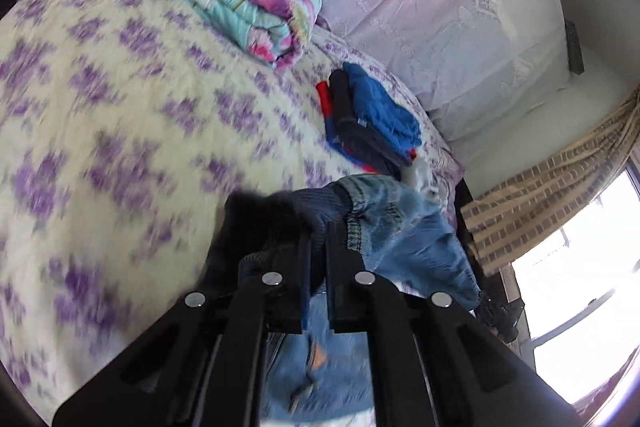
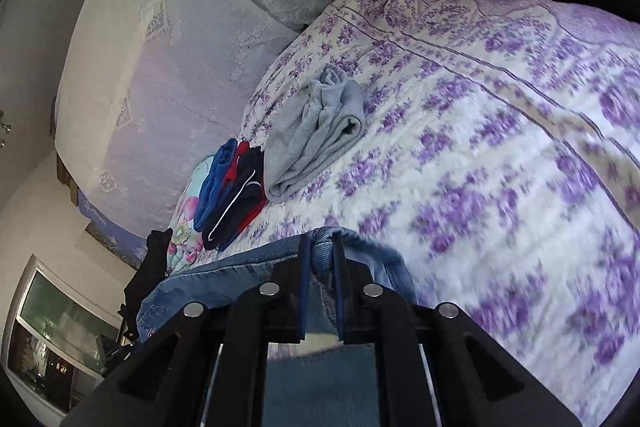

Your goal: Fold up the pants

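Two clamps on one pair of blue jeans [image 1: 384, 227], left hand-held gripper [image 1: 318, 239] pinching denim, right hand-held gripper [image 2: 320, 251] pinching an edge (both blurred), jeans held over the floral bed [image 2: 480, 155], folded grey garment [image 2: 320, 131] beside a blue-red clothes pile [image 1: 368, 115]

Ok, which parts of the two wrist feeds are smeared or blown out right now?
Left wrist: purple-flowered bedspread smeared by motion, bright window blown out, blue denim jeans soft. Right wrist: bedspread blurred near the lens, folded grey sweatpants fairly sharp. Both feeds bend at the fisheye edges.
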